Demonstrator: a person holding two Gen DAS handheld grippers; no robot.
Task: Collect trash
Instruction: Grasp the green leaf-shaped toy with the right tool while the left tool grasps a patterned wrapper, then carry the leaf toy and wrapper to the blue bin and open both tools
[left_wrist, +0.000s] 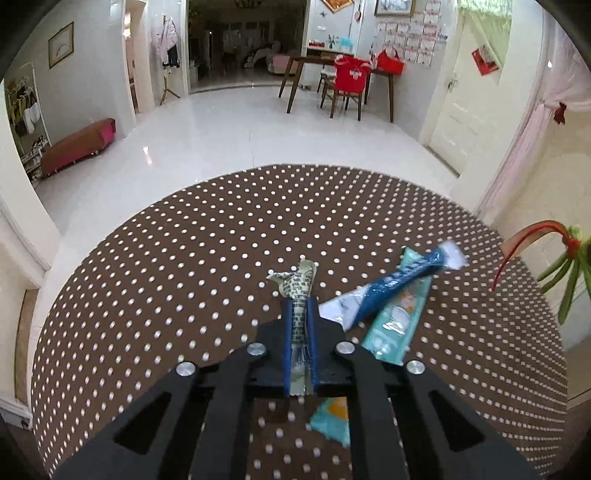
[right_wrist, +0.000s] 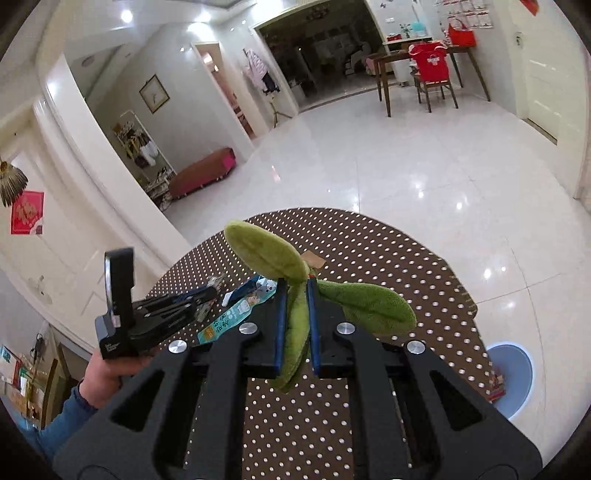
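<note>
My left gripper (left_wrist: 300, 301) is shut on a twisted grey-green printed wrapper (left_wrist: 299, 284), whose crumpled end sticks out past the fingertips above the brown dotted table (left_wrist: 184, 258). Just to its right, a twisted blue wrapper (left_wrist: 399, 280) lies across a flat teal wrapper (left_wrist: 399, 321). A small teal and orange scrap (left_wrist: 332, 417) shows under the gripper body. My right gripper (right_wrist: 296, 282) is shut on a green plush leaf toy (right_wrist: 365, 306), held above the table (right_wrist: 406, 266). The right wrist view also shows the left gripper (right_wrist: 207, 293), held by a hand (right_wrist: 103, 376), beside the teal wrapper (right_wrist: 229, 321).
A light blue round bin (right_wrist: 513, 376) stands on the white floor beyond the table's right edge. The plush toy (left_wrist: 565, 273) with its red cord hangs at the right of the left wrist view. A dining table with chairs (left_wrist: 343, 85) stands far across the room.
</note>
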